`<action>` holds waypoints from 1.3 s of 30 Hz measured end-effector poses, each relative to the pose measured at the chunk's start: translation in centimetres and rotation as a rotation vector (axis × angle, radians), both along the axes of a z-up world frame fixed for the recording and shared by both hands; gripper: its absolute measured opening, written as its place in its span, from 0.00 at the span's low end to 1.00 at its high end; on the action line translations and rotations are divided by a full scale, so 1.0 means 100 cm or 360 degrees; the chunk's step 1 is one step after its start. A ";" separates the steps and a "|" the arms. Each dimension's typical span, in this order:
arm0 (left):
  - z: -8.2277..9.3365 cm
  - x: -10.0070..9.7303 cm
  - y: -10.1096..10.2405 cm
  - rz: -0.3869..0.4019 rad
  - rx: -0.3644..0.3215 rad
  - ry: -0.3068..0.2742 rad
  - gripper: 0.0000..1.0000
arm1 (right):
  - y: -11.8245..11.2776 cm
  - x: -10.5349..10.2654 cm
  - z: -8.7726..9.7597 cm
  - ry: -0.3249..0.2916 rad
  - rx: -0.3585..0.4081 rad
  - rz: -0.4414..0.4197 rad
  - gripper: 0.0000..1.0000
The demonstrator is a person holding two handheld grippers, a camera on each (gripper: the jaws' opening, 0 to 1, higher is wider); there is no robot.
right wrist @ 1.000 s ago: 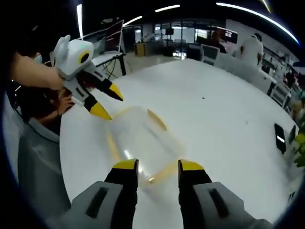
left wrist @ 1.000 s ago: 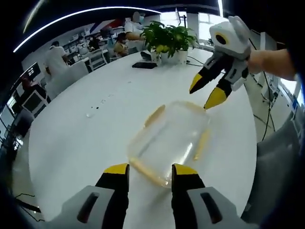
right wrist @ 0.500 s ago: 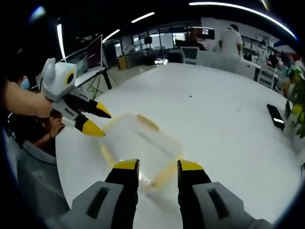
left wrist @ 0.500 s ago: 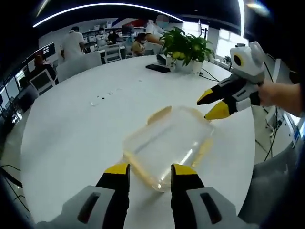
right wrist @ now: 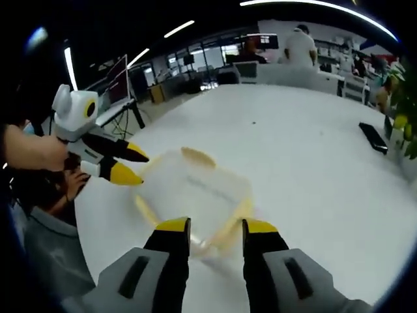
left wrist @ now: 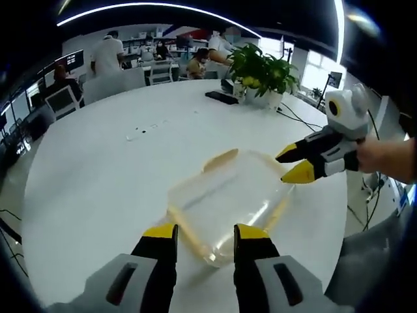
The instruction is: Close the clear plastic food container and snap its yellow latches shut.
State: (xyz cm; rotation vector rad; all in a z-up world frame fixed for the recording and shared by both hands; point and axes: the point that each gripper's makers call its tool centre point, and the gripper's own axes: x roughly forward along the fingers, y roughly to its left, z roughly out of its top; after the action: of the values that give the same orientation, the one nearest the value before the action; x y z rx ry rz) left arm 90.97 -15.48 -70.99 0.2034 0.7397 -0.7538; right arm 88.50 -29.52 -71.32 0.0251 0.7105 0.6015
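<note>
- Up close, the left claw point(left wrist: 205, 233) stands open with nothing between its yellow tips, which sit just at the near corner of the clear container point(left wrist: 225, 199).
- Likewise, the right claw point(right wrist: 215, 226) is open and empty in its own view, its tips at the near edge of the container point(right wrist: 195, 192).
- Each claw also appears in the other's view: the right claw point(left wrist: 294, 163) at the container's far right corner, the left claw point(right wrist: 132, 163) at its left corner, both with jaws parted; whether either touches the plastic I cannot tell.
- Just ahead of both claws, the container lies flat on the white tabletop point(left wrist: 98, 176) with its lid on top.
- Yellow latches point(left wrist: 219, 158) line its edges; the far one sticks outward, not folded down.
- Further off from the left claw stand a potted plant point(left wrist: 262, 68) and a dark phone point(left wrist: 222, 97).
- Beyond the tabletop, people sit at desks.
</note>
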 end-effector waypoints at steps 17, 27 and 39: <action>-0.007 -0.002 0.004 0.0259 -0.0226 0.0140 0.27 | -0.003 0.004 -0.004 0.0107 0.0238 -0.0220 0.26; -0.011 -0.001 0.005 0.0373 -0.0308 0.0241 0.27 | -0.002 0.004 -0.003 0.0131 0.0257 -0.0272 0.26; -0.013 -0.001 0.005 0.0450 -0.0344 0.0328 0.25 | -0.001 0.003 -0.004 0.0192 0.0297 -0.0345 0.24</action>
State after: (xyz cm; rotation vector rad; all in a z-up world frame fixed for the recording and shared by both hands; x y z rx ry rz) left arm 90.85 -15.02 -72.28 -0.1751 0.8539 -0.5833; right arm 88.82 -29.64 -71.72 0.3103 0.7552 0.4588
